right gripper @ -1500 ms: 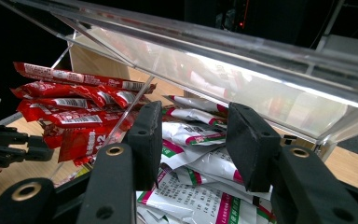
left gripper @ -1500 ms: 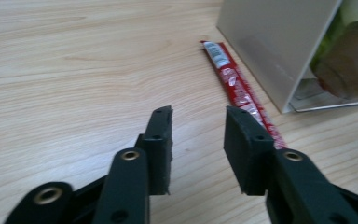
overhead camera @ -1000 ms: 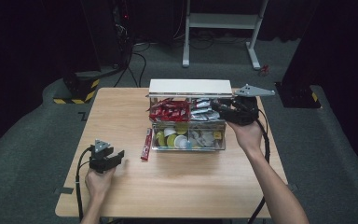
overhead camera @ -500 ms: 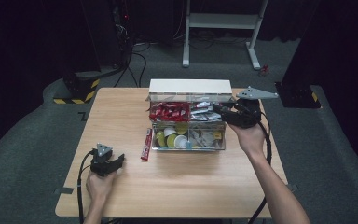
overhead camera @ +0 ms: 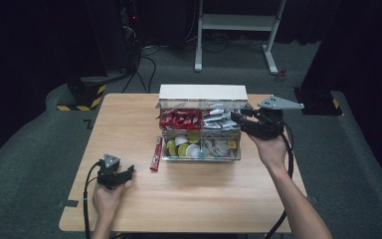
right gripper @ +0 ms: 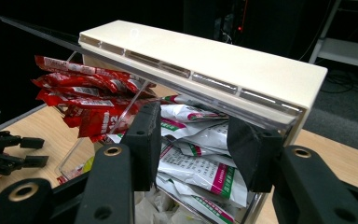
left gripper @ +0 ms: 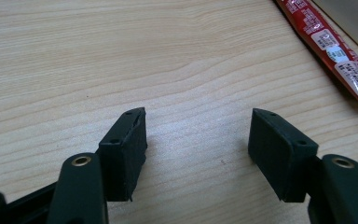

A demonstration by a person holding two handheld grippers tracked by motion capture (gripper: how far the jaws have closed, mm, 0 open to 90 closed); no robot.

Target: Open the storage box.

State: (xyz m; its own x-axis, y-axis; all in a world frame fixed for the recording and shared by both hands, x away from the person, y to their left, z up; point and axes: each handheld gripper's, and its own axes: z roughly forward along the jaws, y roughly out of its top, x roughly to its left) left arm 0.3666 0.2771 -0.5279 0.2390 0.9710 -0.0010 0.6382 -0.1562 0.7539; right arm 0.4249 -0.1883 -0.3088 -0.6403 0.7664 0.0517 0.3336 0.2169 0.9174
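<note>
Now my right tongs hover at the right end of the clear organiser box, jaws spread and empty, aimed into the rear compartment where the silver-and-white sachets lie just ahead of my tips. I judge I am at the reach-in stage of picking a sachet out. Next I need to dip under the raised cream lid, which hangs right over my jaws, and close on one sachet's edge without dragging its neighbours. Left of those, past a clear divider, the red sachets are heaped.

My left tongs rest low on the table, also gaping and holding nothing, with one stray red stick pack ahead and to their right, apart from them.

Under both lies pale wood grain, bare and flat. Beyond the far edge sit grey carpet, dark curtains, floor cables and a white frame.
</note>
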